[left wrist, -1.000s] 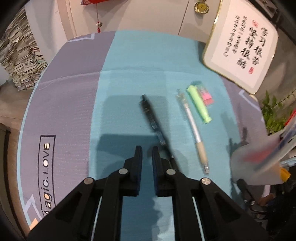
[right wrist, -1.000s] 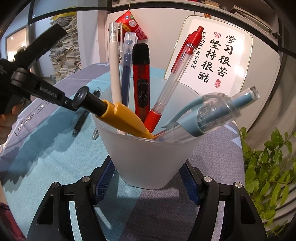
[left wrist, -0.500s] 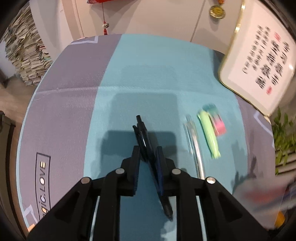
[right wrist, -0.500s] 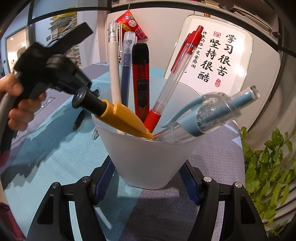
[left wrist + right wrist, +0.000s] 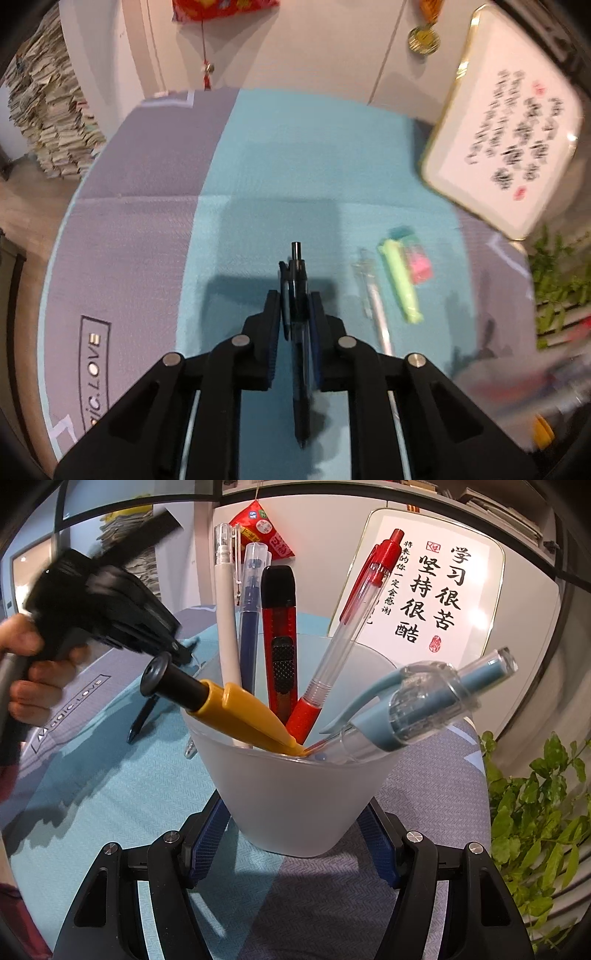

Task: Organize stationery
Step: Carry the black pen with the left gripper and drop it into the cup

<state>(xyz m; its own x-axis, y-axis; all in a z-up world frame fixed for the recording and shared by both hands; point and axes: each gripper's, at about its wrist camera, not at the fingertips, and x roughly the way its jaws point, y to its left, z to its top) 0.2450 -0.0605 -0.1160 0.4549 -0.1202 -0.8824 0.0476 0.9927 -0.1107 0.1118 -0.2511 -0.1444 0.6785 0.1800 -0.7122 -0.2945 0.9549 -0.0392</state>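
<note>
My left gripper (image 5: 294, 301) is shut on a dark blue pen (image 5: 297, 291) and holds it above the teal mat, tip hanging down toward me. In the right wrist view that gripper (image 5: 110, 609) hangs at the left with the pen (image 5: 142, 718) pointing down. My right gripper (image 5: 291, 834) is shut on a frosted white cup (image 5: 295, 790) holding several pens, a red utility knife (image 5: 279, 638) and a yellow-handled tool (image 5: 236, 710). A clear pen (image 5: 373, 295), a green highlighter (image 5: 400, 282) and a pink eraser (image 5: 417, 264) lie on the mat.
A framed calligraphy board (image 5: 513, 147) leans at the back right of the round table (image 5: 122, 221). A green plant (image 5: 535, 812) stands at the right edge. Stacked papers (image 5: 48, 122) sit beyond the table at the left. The cup shows blurred in the left wrist view (image 5: 524, 384).
My left gripper closed on the dark blue pen and lifted it off the mat, turning it in line with the fingers. The right gripper and cup have not moved.
</note>
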